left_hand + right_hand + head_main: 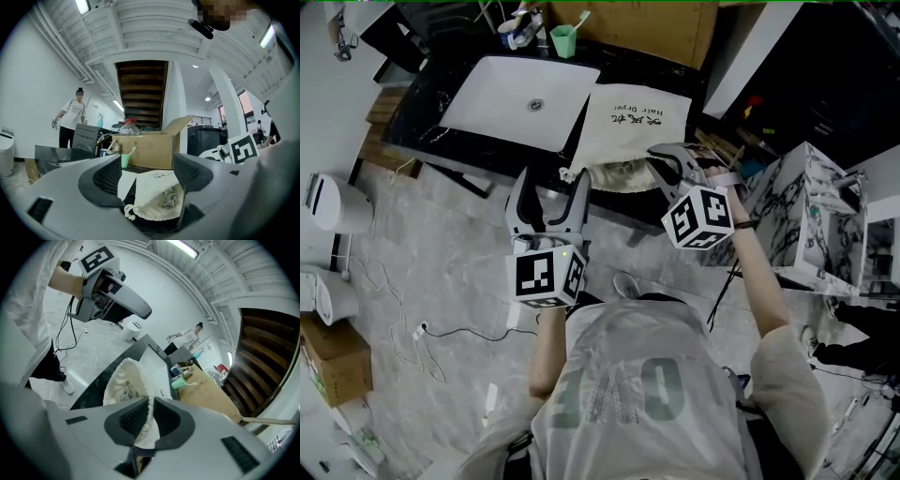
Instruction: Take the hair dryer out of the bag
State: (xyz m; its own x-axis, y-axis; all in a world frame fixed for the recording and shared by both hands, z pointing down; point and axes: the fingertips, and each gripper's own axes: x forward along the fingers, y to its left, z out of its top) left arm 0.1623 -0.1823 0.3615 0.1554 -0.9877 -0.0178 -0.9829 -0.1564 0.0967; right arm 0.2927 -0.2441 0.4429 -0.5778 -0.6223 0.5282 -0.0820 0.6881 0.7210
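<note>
The head view looks steeply down from above the person's shoulders and takes in the whole black counter (637, 66) from well above. The left gripper view sits low, just off the counter's near edge, and faces level across it toward the cardboard box (145, 149). The right gripper view rides right at the drawstring bag (123, 380), tilted down and looking along the counter. All three views share the bag, the box and the green cup (563, 40).

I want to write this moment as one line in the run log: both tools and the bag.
right tool: shut on bag rim | left tool: open, before bag mouth | hair dryer: not out yet
</note>
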